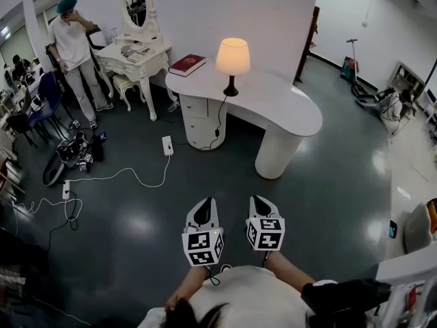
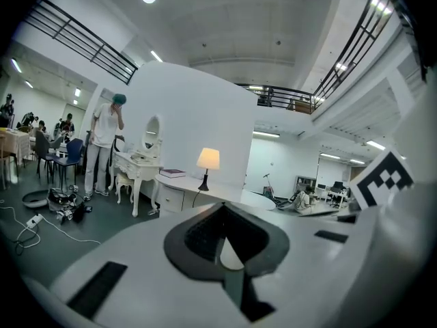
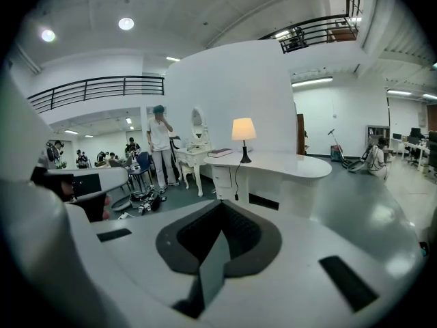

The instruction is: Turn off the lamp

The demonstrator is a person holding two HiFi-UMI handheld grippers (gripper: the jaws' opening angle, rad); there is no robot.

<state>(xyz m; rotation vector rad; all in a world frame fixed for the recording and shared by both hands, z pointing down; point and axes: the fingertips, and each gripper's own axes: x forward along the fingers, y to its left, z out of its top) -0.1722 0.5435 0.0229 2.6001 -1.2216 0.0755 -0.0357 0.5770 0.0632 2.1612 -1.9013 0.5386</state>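
The lit table lamp (image 1: 232,63) stands upright on the white curved counter (image 1: 293,115), well apart from both grippers and at about 12 o'clock from them in the head view. The left gripper (image 1: 207,201) and the right gripper (image 1: 258,199) are held side by side over the dark floor (image 1: 136,203), both pointed toward the counter. Each is seen with its jaws brought fully together and nothing between them.

In the left gripper view the lamp (image 2: 207,164) is found at about 11 o'clock of the jaw tips, and in the right gripper view the lamp (image 3: 243,134) at about 1 o'clock. It is therefore judged to lie between the two, with neither gripper clearly nearer. Its cord (image 1: 220,118) is draped down the counter's front, and no switch can be made out.
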